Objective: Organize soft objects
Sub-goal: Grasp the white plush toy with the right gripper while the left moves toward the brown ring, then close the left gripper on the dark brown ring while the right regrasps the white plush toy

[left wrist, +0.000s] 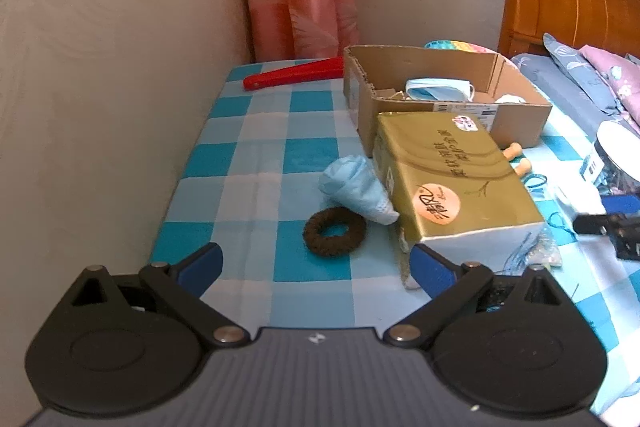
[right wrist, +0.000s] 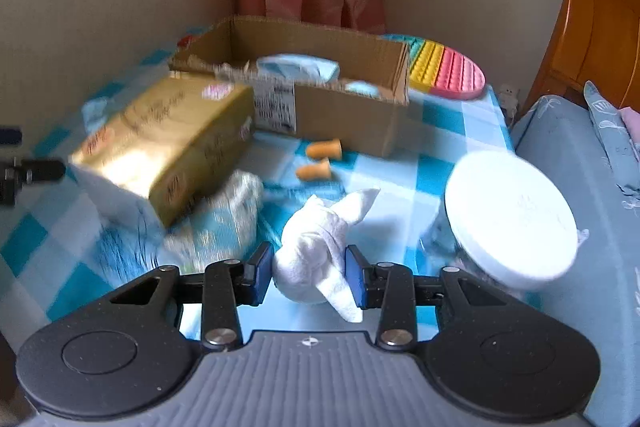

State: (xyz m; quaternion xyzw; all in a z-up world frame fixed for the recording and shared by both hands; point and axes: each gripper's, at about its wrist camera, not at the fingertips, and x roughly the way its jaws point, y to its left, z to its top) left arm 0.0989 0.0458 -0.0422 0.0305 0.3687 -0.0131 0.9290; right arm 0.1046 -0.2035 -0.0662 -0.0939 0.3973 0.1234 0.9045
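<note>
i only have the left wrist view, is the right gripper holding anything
Observer: Yes. The right gripper is shut on a white cloth, pinched between its blue pads.
Operator: anything behind the cardboard box i cant make out
Observer: A round pop toy with yellow and pink bubble rows lies behind the cardboard box.
Operator: whats that white edge at my far right
Observer: It is the white lid of a clear jar, just right of the held cloth.
Operator: and my own jaws
Observer: The left gripper is open and holds nothing, with the brown hair tie just ahead.
</note>
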